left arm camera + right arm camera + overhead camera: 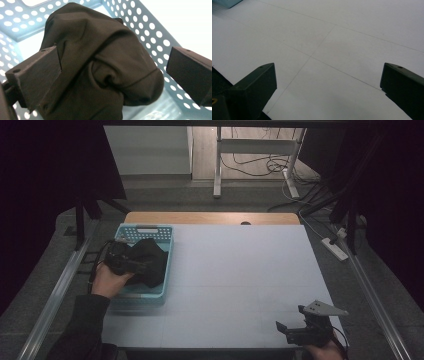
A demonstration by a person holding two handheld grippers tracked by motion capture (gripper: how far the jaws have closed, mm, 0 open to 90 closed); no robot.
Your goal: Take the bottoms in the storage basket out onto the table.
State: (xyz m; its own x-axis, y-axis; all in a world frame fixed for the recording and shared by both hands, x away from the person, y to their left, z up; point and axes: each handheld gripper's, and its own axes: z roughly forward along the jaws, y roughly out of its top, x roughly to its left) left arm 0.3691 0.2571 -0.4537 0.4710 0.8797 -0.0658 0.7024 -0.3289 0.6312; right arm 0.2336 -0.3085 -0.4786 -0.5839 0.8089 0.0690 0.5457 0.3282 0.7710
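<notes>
A crumpled black cloth (pixel 150 260) (pixel 100 67) lies in a light blue perforated basket (pixel 131 231) (pixel 155 30) at the table's left. My left gripper (pixel 134 265) (pixel 113 70) reaches into the basket, its jaws spread wide on either side of the cloth; the left jaw touches the fabric, the right one stands apart. At the table's near right corner my right gripper (pixel 290 326) (pixel 328 82) hovers over the bare white tabletop (pixel 240 270) (pixel 332 45), open, with nothing between its jaws.
A strip of wood (pixel 210 217) shows along the table's far edge. Beyond it stand a desk frame (pixel 217 165) and cables on the floor. A power strip (pixel 336 247) lies to the right. A corner of the basket (pixel 227 2) appears in the right gripper view.
</notes>
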